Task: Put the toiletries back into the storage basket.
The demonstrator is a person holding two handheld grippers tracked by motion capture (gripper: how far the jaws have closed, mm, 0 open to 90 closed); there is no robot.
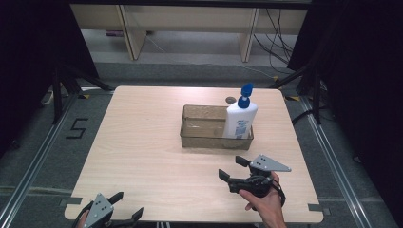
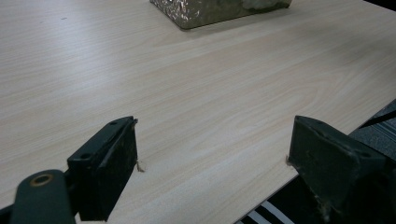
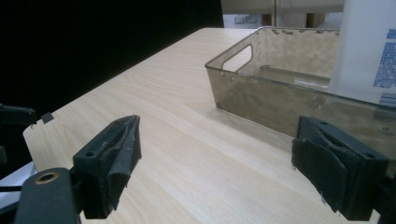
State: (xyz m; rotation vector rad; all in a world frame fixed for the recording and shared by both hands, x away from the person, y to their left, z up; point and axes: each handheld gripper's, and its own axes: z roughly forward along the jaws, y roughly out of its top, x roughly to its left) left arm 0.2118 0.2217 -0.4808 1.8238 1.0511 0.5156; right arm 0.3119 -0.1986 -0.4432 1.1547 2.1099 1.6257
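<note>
From above, my right claw [image 1: 234, 168] hangs released before the smoky translucent plastic bin [image 1: 204, 135] on the pale wooden table [image 1: 142, 142]; the white pump bottle with blue nozzle [image 1: 240, 118] stands in its right end. Left claw [image 2: 212, 163]: spread wide over bare table. Right claw's view: bottle [image 3: 366, 46] looks slick and top-heavy, so I'd grip its body.

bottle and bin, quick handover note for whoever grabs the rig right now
Left gripper: open, holding nothing, at the near left corner of the table.
Right gripper: open, holding nothing, just in front of the bin, jaws pointing left.
White bottle with blue pump stands upright in the right end of the clear bin; the rest of the bin looks bare.
Done: bottle sits in the bin, by how things lie.
Left: nothing evident in hand; check whether the bottle or bin needs moving.
</note>
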